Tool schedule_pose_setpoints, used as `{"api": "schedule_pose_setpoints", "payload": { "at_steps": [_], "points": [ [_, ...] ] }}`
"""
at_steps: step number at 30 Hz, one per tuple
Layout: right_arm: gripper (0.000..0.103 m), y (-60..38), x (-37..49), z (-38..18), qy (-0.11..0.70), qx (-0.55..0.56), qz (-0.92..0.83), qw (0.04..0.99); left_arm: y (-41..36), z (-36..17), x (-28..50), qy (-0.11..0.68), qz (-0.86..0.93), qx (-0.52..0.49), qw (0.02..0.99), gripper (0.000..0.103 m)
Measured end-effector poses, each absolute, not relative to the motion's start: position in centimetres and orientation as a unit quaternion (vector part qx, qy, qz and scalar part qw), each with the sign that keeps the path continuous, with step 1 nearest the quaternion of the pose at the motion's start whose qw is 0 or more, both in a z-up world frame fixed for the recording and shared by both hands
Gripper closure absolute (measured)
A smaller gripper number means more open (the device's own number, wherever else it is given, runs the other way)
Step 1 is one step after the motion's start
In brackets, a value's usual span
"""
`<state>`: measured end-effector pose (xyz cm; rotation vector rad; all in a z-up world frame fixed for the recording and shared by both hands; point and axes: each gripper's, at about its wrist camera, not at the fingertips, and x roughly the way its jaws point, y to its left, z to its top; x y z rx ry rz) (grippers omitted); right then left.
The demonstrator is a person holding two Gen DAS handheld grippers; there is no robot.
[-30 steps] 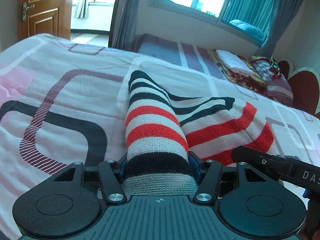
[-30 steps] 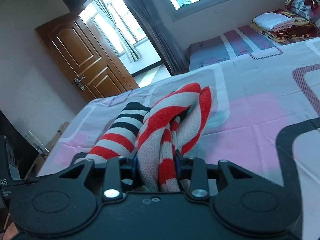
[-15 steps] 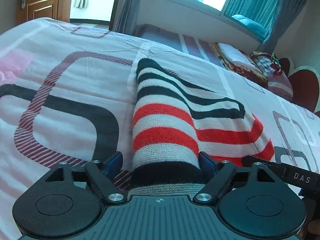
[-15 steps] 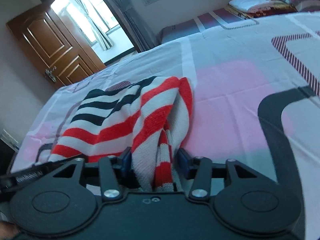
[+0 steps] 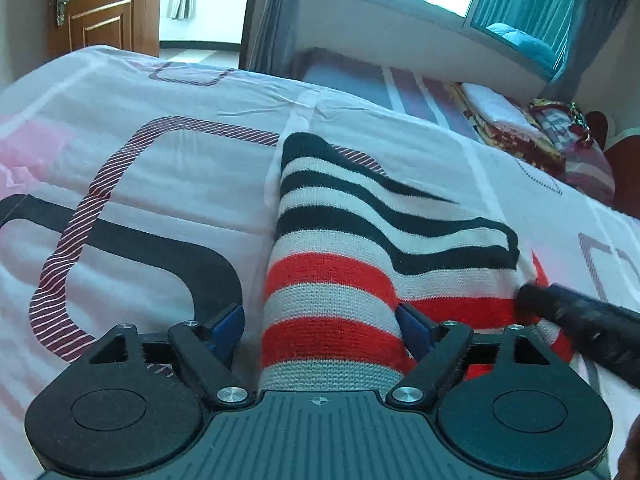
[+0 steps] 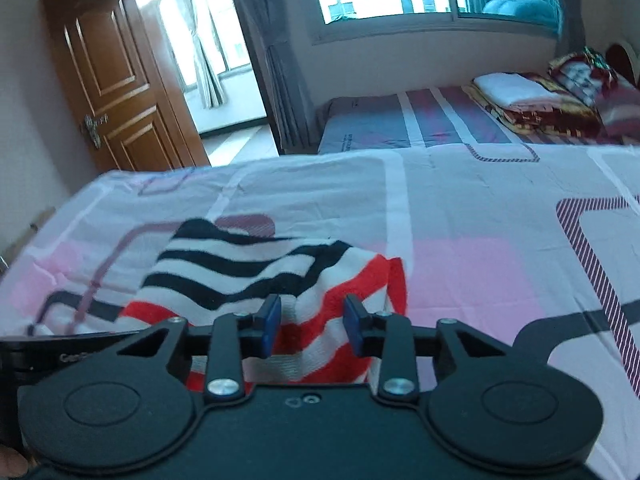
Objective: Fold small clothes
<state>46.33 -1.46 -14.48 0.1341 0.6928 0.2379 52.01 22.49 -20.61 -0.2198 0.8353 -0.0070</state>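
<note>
If the right gripper, whose fingers are closing with nothing pinched, snags the striped sweater on the bed, the fold could open. The left gripper fingers stand apart around it.

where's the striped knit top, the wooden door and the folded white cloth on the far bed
striped knit top (image 5: 332,280), left wrist view, red stripe on the raised fold
wooden door (image 6: 116,92), right wrist view, middle panel
folded white cloth (image 6: 516,88), right wrist view, its top face
</note>
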Motion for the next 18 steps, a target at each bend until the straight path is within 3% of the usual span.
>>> {"api": "schedule_pose_setpoints", "payload": {
  "at_steps": [4, 10, 18],
  "points": [
    [0.07, -0.4, 46.9, -16.8, 0.359, -0.017, 0.098, 0.928, 22.2, -20.5, 51.7, 0.406, 0.002, -0.1, 0.908, 0.018],
    [0.068, -0.8, 45.9, -15.5, 0.341, 0.001, 0.097, 0.935, 22.4, -19.3, 48.6, 0.398, -0.006, -0.09, 0.913, 0.018],
    [0.069, -0.8, 38.2, -13.3, 0.311, 0.0, 0.152, 0.938, 23.0, -18.3, 42.4, 0.374, -0.02, -0.091, 0.923, 0.018]
  ]
}}
